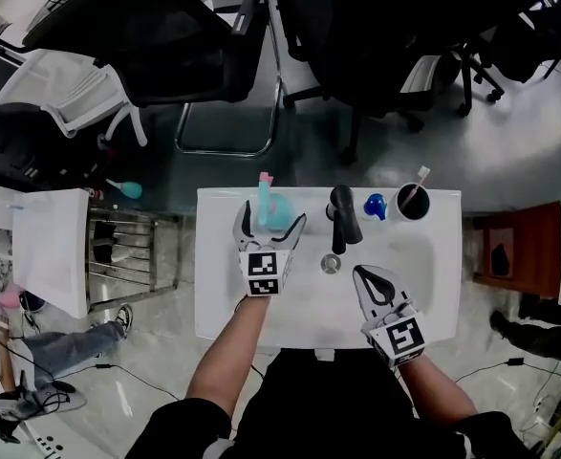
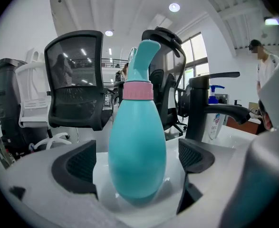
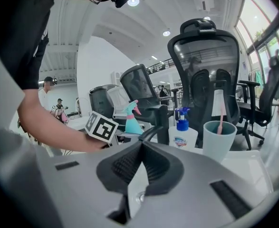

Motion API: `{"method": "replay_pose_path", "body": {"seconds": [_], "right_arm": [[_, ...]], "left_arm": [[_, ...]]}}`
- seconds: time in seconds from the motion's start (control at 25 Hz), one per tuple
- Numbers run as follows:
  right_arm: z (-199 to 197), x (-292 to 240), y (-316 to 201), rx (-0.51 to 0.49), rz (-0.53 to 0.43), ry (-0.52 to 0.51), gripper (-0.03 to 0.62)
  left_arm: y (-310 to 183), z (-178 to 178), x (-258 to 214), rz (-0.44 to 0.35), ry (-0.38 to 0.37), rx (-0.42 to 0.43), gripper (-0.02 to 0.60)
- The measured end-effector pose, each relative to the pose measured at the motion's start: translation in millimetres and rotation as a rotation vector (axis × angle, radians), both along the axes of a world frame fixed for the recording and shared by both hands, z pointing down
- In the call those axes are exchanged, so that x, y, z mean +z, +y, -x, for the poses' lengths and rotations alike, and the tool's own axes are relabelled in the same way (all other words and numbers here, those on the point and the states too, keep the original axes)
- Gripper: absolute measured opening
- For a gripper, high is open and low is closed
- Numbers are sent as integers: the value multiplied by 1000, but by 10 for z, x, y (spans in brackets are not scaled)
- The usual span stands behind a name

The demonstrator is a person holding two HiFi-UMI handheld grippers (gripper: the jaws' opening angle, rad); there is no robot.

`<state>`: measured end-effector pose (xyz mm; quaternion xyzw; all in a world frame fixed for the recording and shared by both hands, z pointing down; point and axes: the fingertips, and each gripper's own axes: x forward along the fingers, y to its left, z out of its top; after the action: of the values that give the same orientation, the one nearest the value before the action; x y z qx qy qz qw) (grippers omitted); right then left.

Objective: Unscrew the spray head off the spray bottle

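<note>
Tongs on the left (image 1: 272, 224) wide around spray bottle (image 2: 138, 146), seemingly untouched — right tongs (image 3: 139, 165) closed, empty

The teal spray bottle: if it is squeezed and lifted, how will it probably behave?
The spray bottle has a smooth, egg-shaped body, so it may slide between the textured pads. Its base is narrow and the spray head stands tall, so a sideways push would probably tip it. It is opaque, so its weight cannot be judged.

My left gripper (image 1: 271, 222) straddles the bottle (image 1: 278, 210) on the back rim of the sink (image 1: 223, 295). My right gripper (image 1: 361, 274), jaws together, hangs over the bowl near the faucet (image 1: 345, 216).
</note>
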<state>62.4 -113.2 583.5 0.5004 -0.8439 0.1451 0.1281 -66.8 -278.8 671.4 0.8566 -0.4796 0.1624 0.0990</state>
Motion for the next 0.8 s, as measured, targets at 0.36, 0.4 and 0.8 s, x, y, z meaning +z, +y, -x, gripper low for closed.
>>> {"method": "replay_pose_path", "body": {"seconds": [0.36, 0.4, 0.8], "right_arm": [[-9, 89, -39, 17, 23, 3, 6], [-10, 91, -42, 21, 32, 6, 5], [-24, 176, 9, 11, 38, -4, 6]], "left_arm": [[-119, -14, -105, -142, 12, -38, 520], [-123, -23, -125, -156, 14, -37, 520], [-131, -73, -84, -182, 28, -60, 520]]}}
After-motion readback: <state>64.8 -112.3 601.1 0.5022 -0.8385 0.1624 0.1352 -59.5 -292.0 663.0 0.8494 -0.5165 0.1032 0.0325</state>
